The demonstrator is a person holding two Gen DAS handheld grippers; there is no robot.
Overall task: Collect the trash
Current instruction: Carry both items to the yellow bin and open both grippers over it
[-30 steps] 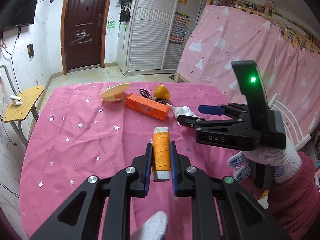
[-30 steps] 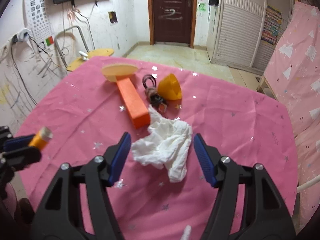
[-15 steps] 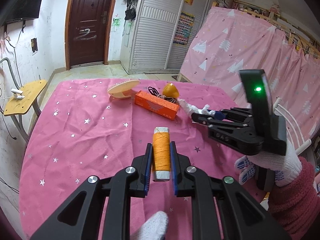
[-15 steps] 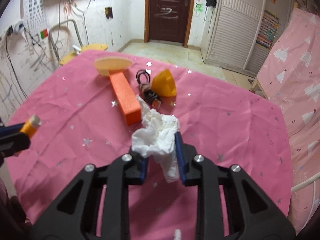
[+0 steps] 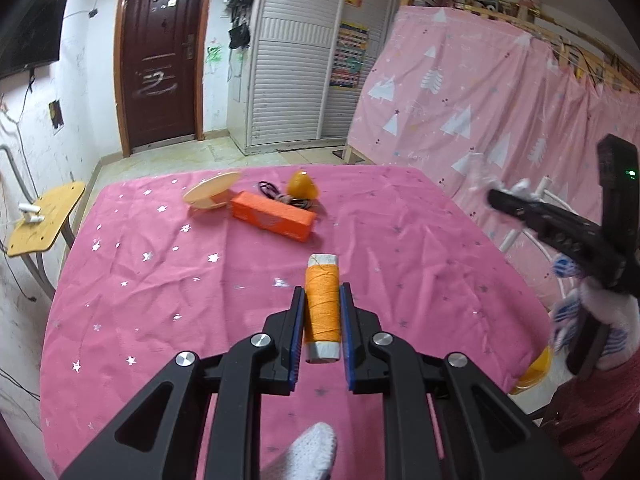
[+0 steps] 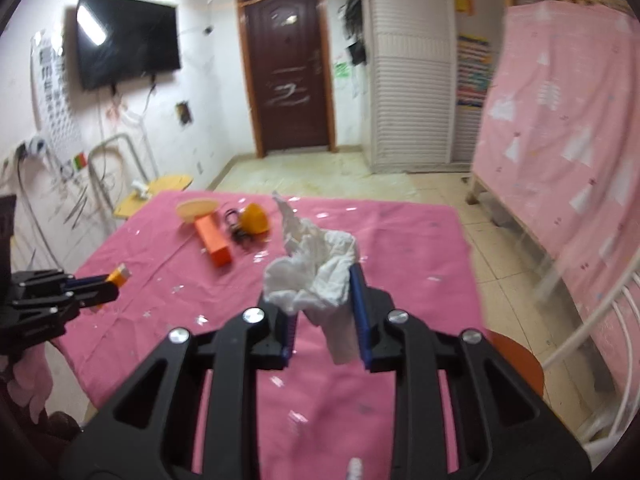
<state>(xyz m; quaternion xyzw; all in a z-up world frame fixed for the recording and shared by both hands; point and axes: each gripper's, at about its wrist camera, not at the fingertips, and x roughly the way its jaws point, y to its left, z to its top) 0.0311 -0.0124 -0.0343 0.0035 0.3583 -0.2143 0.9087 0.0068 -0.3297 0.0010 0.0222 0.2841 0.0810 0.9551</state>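
Note:
My left gripper (image 5: 321, 312) is shut on an orange thread spool (image 5: 322, 304) and holds it above the pink star-print table (image 5: 160, 280). My right gripper (image 6: 322, 312) is shut on a crumpled white tissue (image 6: 312, 276), lifted above the table's right side. In the left wrist view the right gripper (image 5: 504, 200) is raised at the far right, past the table edge. In the right wrist view the left gripper (image 6: 100, 286) with the spool (image 6: 118, 274) shows at the left.
At the table's far end lie an orange box (image 5: 274, 220), a cream plate (image 5: 212, 196), a yellow-orange cone-shaped piece (image 5: 304, 188) and a black cable (image 5: 276, 194). A yellow chair (image 5: 44, 220) stands left. An orange round object (image 6: 520, 364) sits below the table's right edge.
My right gripper closed on the tissue on the table, then lifted it up and to the right. My left gripper kept holding the spool.

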